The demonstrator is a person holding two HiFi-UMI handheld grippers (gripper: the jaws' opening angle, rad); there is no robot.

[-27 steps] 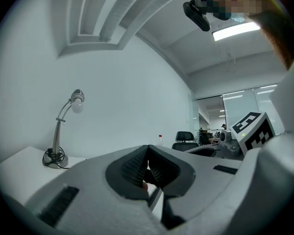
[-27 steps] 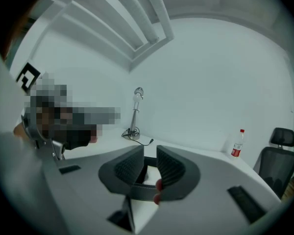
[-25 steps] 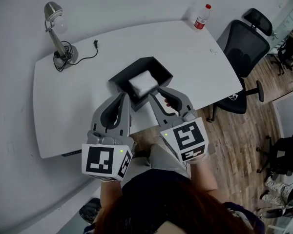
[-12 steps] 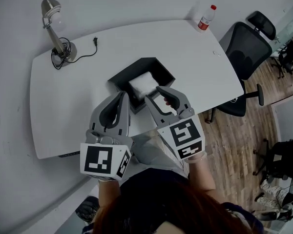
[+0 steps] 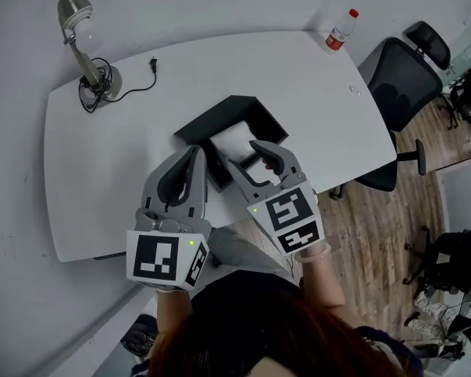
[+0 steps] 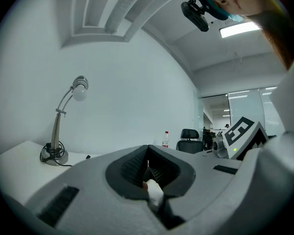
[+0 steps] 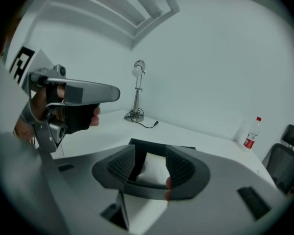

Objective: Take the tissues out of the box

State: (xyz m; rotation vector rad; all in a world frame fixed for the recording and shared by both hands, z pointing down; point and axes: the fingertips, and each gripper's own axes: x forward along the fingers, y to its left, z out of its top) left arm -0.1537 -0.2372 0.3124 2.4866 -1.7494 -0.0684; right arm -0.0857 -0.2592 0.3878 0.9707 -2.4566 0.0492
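The folded white tissues (image 5: 234, 140) lie in the open black box (image 5: 220, 115), near the front edge of the white worktop (image 5: 314, 93). The right hand-held gripper (image 5: 243, 155) has dipped toward them and its jaws have just opened wide, framing the stack unpressed, so a grasp looks close. The left hand-held gripper (image 5: 196, 154), jaws together, sits beside the box. The box walls crowd the entry. The silver desk lamp (image 5: 82, 45) stands well apart.

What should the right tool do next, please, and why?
Probably lower the right tool onto the tissues and close it: its jaws have just been opening, they stand apart, and the tissues show between them ungripped, lying in the black box.
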